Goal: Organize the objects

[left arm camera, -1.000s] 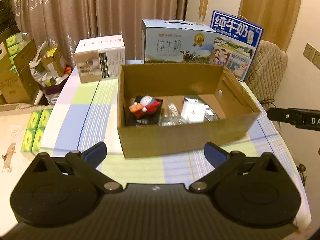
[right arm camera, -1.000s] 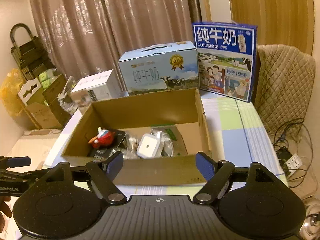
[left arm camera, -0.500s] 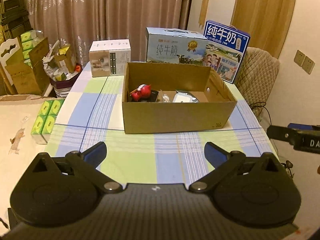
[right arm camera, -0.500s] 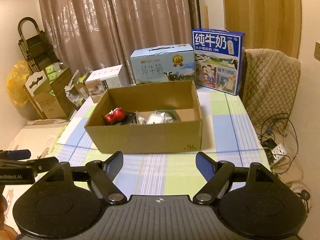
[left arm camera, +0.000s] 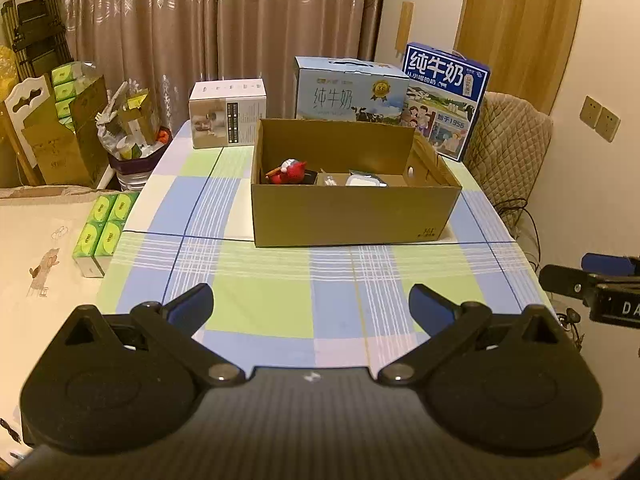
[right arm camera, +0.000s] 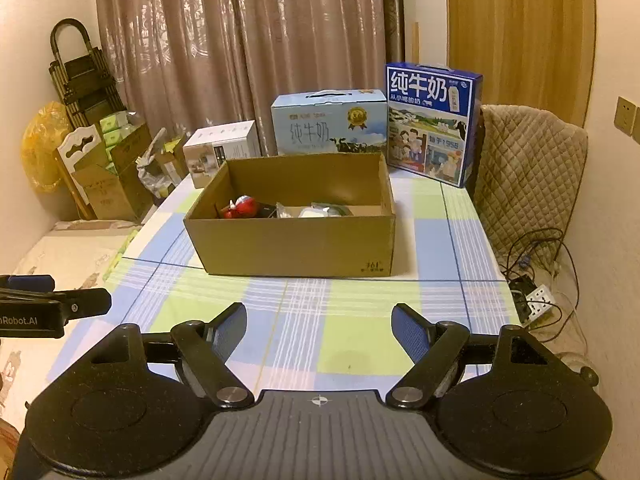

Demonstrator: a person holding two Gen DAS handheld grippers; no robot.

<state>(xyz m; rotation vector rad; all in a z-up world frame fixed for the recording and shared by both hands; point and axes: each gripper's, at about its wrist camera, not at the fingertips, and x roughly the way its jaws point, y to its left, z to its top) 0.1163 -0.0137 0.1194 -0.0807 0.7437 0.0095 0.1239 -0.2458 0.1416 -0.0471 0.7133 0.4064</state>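
both the left gripper (left arm camera: 310, 307) and right gripper (right arm camera: 319, 325) hang spread and empty, the brown cardboard box (left arm camera: 352, 216) at twelve o'clock.

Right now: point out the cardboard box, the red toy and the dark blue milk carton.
cardboard box (left arm camera: 352, 216), left wrist view, near front wall
red toy (right arm camera: 240, 207), right wrist view, its body inside the box
dark blue milk carton (right arm camera: 430, 120), right wrist view, printed front face
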